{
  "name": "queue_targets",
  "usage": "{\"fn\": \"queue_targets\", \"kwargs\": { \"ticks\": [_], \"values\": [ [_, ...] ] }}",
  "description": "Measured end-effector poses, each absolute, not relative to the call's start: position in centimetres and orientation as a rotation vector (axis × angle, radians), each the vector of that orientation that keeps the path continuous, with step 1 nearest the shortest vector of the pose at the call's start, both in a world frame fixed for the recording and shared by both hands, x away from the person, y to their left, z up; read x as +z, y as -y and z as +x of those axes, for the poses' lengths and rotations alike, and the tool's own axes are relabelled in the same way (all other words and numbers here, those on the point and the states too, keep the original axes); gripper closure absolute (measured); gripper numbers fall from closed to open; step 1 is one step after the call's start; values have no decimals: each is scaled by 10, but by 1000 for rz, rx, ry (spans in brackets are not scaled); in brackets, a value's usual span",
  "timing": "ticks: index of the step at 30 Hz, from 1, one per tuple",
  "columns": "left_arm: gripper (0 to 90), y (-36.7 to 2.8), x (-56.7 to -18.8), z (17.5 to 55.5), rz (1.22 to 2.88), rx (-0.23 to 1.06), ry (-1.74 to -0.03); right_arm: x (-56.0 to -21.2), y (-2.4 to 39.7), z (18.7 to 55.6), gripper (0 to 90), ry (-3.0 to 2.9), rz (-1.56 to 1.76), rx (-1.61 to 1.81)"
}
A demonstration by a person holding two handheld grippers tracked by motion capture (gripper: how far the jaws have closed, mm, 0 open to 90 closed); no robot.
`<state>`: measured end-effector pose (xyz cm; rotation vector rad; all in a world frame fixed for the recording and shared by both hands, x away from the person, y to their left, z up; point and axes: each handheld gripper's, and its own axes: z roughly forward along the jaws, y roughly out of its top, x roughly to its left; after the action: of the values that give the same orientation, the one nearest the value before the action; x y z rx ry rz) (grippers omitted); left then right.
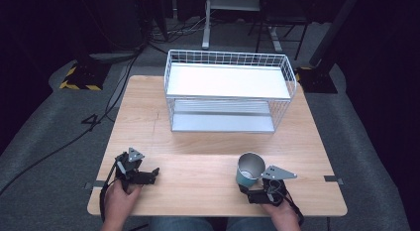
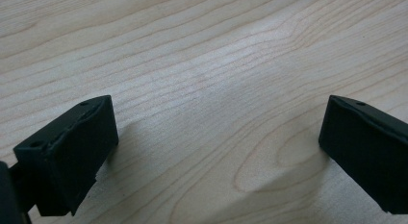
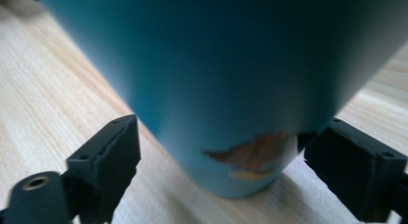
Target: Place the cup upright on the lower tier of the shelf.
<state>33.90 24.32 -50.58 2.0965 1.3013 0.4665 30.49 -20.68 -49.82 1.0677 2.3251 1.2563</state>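
A teal cup is seen upright, mouth upward, near the table's front edge, between the spread, non-pressing jaws of the right gripper. The left gripper is held wide apart.

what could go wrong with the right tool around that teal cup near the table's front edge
The right tool brackets the teal tapered cup with the metal inside low, near its narrow base; one pad looks in contact while the other stands apart, so an uneven close may push or tip the cup. A low hold on a cup that widens upward may let it lean when lifted. The cup stands near the front edge of the light wooden table, so a knock might send it off.
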Motion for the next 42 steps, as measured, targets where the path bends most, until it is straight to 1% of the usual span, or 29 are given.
{"fn": "queue_targets", "kwargs": {
  "ticks": [11,13,14,16,17,36,42],
  "values": [
    [5,-243,-506,339,2097,466,-1301,-501,202,309,163,-2305,1078,1273],
    [5,-243,-506,339,2095,468,-1301,-501,201,308,203,-2298,1069,1262],
    [5,-243,-506,339,2095,468,-1301,-501,201,308,203,-2298,1069,1262],
    [5,-243,-506,339,2097,466,-1301,-501,201,307,241,-2288,1066,1255],
    [5,-243,-506,339,2096,467,-1302,-501,201,307,245,-2289,1059,1248],
    [5,-243,-506,339,2096,466,-1302,-501,201,308,254,-2293,1043,1251],
    [5,-243,-506,339,2096,467,-1301,-496,204,312,254,-2303,1062,1248]
  ]
}}
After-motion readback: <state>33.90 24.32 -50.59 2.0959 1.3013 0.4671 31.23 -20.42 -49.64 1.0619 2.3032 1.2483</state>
